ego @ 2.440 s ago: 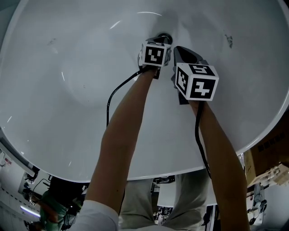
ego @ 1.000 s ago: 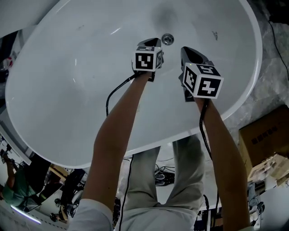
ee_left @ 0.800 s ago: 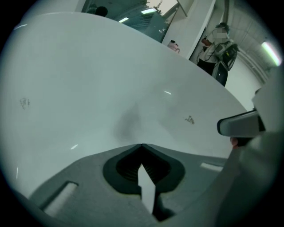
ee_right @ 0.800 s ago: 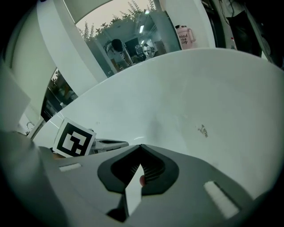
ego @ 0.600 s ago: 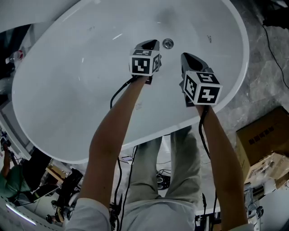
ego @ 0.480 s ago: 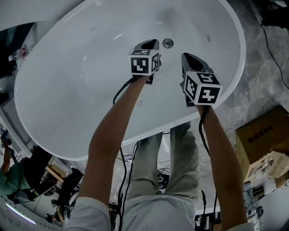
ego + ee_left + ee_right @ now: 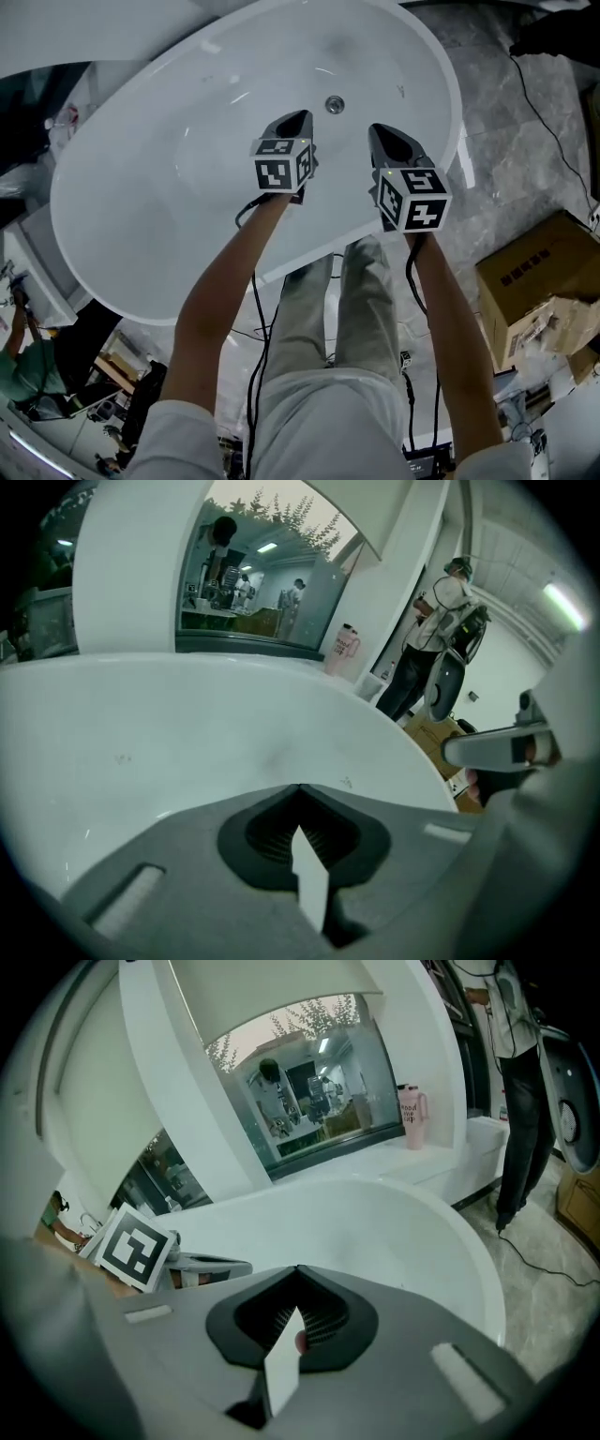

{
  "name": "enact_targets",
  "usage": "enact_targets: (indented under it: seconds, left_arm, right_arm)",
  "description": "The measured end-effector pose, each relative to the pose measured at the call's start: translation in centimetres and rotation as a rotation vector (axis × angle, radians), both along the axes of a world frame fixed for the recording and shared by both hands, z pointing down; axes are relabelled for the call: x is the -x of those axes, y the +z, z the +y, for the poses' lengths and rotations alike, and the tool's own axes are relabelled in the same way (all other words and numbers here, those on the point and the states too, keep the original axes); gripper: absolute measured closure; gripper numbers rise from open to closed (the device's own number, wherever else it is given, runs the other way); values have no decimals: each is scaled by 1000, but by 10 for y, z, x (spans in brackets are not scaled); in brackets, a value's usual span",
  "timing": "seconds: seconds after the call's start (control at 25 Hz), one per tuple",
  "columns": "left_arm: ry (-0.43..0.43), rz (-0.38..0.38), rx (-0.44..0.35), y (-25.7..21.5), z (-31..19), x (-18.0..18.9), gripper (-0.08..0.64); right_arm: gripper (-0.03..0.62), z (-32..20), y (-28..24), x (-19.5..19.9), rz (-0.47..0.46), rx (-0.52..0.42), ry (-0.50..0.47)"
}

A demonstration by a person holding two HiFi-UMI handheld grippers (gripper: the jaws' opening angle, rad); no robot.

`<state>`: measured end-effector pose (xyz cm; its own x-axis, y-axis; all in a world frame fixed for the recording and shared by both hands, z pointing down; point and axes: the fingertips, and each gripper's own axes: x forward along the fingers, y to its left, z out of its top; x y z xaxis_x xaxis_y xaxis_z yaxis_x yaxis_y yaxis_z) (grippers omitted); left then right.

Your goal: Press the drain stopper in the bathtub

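The person stands at the side of the white bathtub (image 7: pixel 159 197), both arms stretched out over it. The left gripper (image 7: pixel 297 118) has its jaws pressed together with nothing between them; its own view shows the tips meeting over the pale tub wall (image 7: pixel 187 733). The right gripper (image 7: pixel 379 132) is closed the same way, holding nothing, and is held just beside the left one at about the same height. The drain stopper (image 7: pixel 334 104) sits in the tub floor towards the far end, a small round metal piece ahead of the two grippers and roughly between their tips, nearer the left one, and neither gripper touches it. A pink cup (image 7: pixel 410 1114) stands on the ledge beyond the tub. A cardboard box (image 7: pixel 530 281) sits on the grey stone floor (image 7: pixel 525 141) to the person's right, and another person (image 7: pixel 439 621) stands past the end of the tub.
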<state>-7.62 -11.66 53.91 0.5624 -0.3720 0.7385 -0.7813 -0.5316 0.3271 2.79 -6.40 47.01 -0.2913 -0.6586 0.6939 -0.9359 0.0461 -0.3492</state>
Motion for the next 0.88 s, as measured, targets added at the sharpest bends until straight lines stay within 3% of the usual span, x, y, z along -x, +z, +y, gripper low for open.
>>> enact_targets:
  seconds: [0.28,0.48,0.64,0.88]
  left_arm:
    - [-10,43,-34,-103,30,-9,560]
    - [-39,152,-45,-176,48,-21,560]
    - [-4,193,-97,-237,64,-36,560]
    - [-13,207,-190,-325,77,-25,560]
  right_arm:
    - [586,27,-77,-10,-33,-23,17]
    - [586,40,-130,-9,-40,-64,16]
    - [586,43,-176,-11,-36,-111,1]
    - [586,65,-255,-5,-35,-188,-25]
